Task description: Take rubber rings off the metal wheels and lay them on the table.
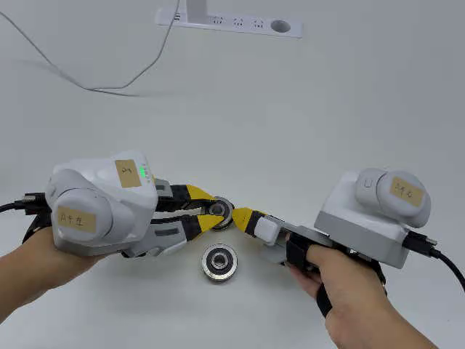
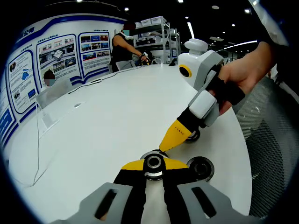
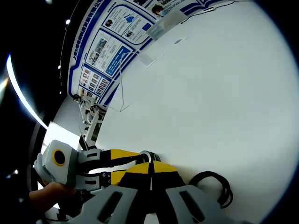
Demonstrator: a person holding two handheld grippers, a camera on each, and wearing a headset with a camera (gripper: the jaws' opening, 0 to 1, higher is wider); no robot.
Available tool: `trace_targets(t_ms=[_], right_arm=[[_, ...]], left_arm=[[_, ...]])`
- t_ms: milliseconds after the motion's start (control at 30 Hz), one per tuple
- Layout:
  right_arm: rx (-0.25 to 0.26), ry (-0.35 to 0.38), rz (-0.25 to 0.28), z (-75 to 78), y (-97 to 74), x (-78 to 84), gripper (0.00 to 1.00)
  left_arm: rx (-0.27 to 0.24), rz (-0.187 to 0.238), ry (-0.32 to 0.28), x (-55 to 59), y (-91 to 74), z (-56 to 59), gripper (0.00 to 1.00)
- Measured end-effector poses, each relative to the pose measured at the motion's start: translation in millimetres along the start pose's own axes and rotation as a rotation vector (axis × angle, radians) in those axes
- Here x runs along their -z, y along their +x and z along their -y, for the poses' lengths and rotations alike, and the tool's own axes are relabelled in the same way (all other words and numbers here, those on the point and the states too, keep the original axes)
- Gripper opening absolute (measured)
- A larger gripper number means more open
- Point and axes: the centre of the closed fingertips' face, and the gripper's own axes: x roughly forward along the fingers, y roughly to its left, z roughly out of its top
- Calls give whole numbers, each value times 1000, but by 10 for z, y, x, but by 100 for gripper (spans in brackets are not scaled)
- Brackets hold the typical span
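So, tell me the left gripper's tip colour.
Yellow, on the left gripper; clearest in the left gripper view.

White table [image 1: 290, 109], seen from above in the head view. At its far edge lies a white power strip [image 1: 229, 22], from which a thin grey cable [image 1: 155, 59] curves across the surface to the left. Near the front edge a metal wheel [image 1: 219, 262] lies flat, its dark hub facing up. In the right gripper view, dark loops [image 3: 205, 173], possibly rubber rings, rest on the tabletop, though the fisheye distortion leaves their number unclear.
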Motion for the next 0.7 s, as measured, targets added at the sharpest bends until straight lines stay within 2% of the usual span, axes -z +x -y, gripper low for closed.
trace_targets(t_ms=[300,333,367,433,467,533,700], right_arm=[[-23,32,-3,-36,-6,-15,1],[-125,97,21,-283,6,-71,0],[-127,71,20,-337,16,-82,0],[-69,-59,-33,-341,66,-20,1],[-58,-88,-41,-334,65,-6,1],[-74,-55,-19,-340,38,-17,1],[-28,-58,9,-144,-39,-80,1]], left_arm=[[-6,-4,1,5,-1,-4,12],[-6,-4,1,4,-1,-3,12],[-6,-3,0,3,0,-3,12],[-5,-3,0,2,3,-2,12],[-4,-4,0,3,3,-2,12],[-5,-4,-1,3,3,-1,12],[-4,1,-4,5,2,-2,12]])
